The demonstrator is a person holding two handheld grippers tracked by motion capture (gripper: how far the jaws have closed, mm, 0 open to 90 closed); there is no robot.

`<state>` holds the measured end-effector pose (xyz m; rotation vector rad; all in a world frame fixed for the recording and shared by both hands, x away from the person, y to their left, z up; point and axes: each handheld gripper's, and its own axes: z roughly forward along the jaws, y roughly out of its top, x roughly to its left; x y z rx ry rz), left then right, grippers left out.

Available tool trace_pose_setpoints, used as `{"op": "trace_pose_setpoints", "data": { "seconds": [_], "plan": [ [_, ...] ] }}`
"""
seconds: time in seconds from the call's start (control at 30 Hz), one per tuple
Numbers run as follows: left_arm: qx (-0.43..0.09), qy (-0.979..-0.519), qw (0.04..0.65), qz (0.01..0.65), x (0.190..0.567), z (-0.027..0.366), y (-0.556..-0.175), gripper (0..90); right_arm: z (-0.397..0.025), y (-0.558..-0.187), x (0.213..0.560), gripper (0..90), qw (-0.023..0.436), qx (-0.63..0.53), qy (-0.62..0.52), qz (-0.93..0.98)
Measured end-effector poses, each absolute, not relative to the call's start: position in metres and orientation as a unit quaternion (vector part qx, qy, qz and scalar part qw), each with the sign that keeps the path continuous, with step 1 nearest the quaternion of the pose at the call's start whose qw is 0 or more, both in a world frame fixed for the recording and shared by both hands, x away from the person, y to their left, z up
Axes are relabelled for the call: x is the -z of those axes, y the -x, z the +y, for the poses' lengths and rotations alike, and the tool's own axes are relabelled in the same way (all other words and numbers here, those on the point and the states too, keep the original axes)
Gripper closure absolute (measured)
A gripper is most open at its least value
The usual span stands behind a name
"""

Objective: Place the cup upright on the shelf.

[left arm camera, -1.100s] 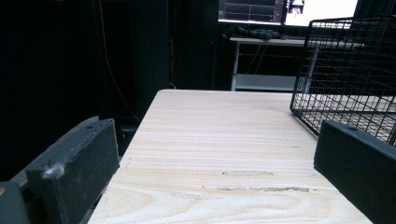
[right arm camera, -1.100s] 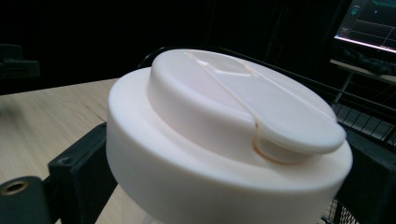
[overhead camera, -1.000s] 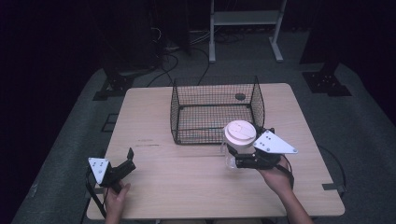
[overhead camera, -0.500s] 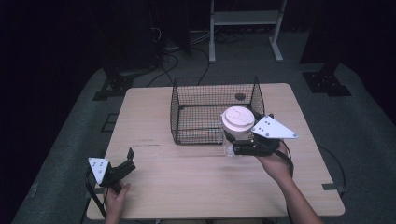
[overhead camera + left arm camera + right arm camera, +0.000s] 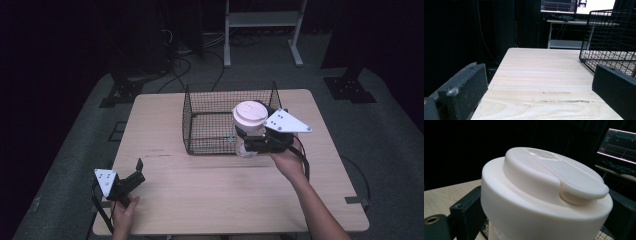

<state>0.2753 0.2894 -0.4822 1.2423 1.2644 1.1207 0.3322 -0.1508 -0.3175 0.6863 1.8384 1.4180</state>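
White-lidded jar (image 5: 248, 131) pinched by right gripper (image 5: 250, 141) above wire basket (image 5: 200, 120); left gripper (image 5: 131, 176) spread, idle

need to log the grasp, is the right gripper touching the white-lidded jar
Touching: in the right gripper view both black jaws of the right gripper press the white-lidded jar.

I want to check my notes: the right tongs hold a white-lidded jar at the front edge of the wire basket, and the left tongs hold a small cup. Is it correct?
Not fully. The left tongs hold nothing: the left gripper view shows only bare table between open jaws. The right tongs do hold the white-lidded jar at the wire basket front edge.
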Motion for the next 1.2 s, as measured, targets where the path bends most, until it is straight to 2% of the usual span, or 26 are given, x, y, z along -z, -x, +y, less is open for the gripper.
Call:
{"op": "trace_pose_setpoints", "data": {
  "seconds": [1.2],
  "plan": [
    [-0.461,-0.512,0.501,0.524,0.482,0.290,-0.275,0.0,-0.128,-0.393,0.299,5.2,0.372,-0.531,-0.274,0.711]
  ]
}}
